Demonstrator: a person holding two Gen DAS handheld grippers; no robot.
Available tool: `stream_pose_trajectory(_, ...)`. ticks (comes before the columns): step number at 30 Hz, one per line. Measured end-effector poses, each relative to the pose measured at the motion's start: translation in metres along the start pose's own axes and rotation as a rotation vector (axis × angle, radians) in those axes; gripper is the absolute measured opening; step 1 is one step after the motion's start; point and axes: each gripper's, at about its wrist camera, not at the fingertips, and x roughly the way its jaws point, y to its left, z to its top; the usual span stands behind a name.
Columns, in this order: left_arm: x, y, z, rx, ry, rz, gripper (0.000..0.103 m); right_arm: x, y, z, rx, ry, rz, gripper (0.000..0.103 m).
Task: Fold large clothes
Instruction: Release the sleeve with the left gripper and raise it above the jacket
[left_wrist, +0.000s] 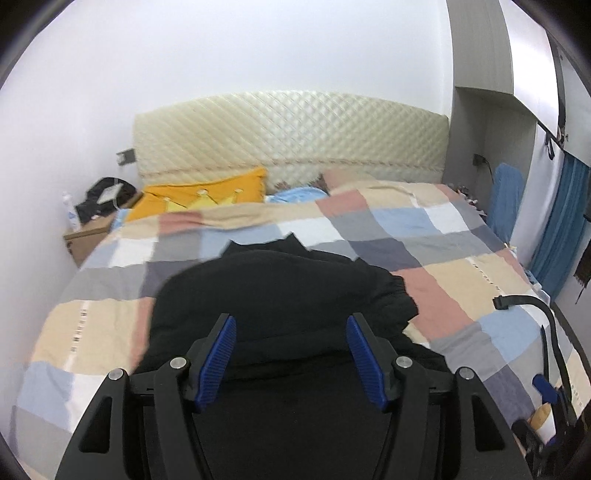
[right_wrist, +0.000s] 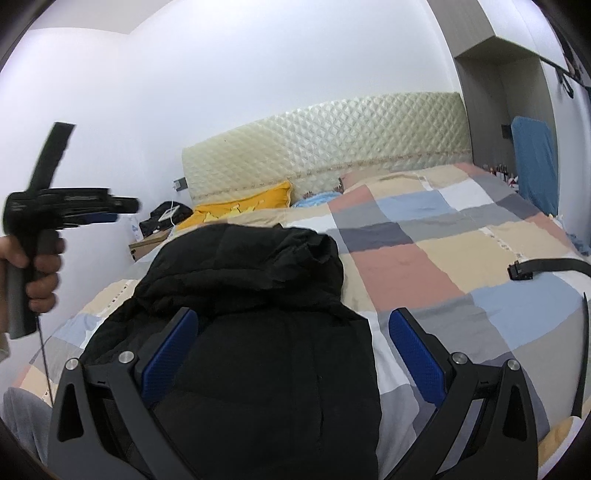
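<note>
A black puffy jacket (left_wrist: 280, 291) lies bunched on the checked quilt (left_wrist: 443, 258) of the bed. In the left wrist view my left gripper (left_wrist: 291, 328) hovers above the jacket with its blue pads (left_wrist: 221, 354) well apart and nothing between them. The right wrist view shows the jacket (right_wrist: 258, 288) reaching toward me under my right gripper (right_wrist: 295, 328), whose pads (right_wrist: 413, 354) stand wide, the cloth lying loose between them. A hand holds the left gripper (right_wrist: 125, 208) raised at the left, clear of the bed.
A quilted cream headboard (left_wrist: 295, 133) and a yellow pillow (left_wrist: 199, 195) are at the far end. A bedside stand (left_wrist: 88, 236) with dark items stands far left. A black strap with a buckle (right_wrist: 521, 271) lies on the quilt at right. Blue fabric (left_wrist: 506, 199) hangs by the wardrobe.
</note>
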Motion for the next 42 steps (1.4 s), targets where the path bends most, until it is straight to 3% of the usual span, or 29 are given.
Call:
stream_pose_trajectory(9, -0.069, 0.041, -0.022, -0.007, -0.048, 0.035, 0.062, -0.014, 0.017, 0.003, -0.035, -0.042, -0.001, 0.103)
stream_pose_trajectory(18, -0.1, 0.067, -0.067, -0.006, -0.076, 0.095, 0.062, -0.027, 0.042, -0.003, -0.078, -0.059, 0.008, 0.103)
stream_pose_trajectory(30, -0.087, 0.106, -0.132, -0.097, -0.022, 0.092, 0.062, -0.017, 0.055, -0.011, -0.128, -0.008, 0.02, 0.103)
stream_pose_trajectory(42, -0.05, 0.14, -0.165, -0.133, 0.037, 0.1, 0.062, 0.004, 0.052, -0.02, -0.109, 0.101, 0.028, 0.103)
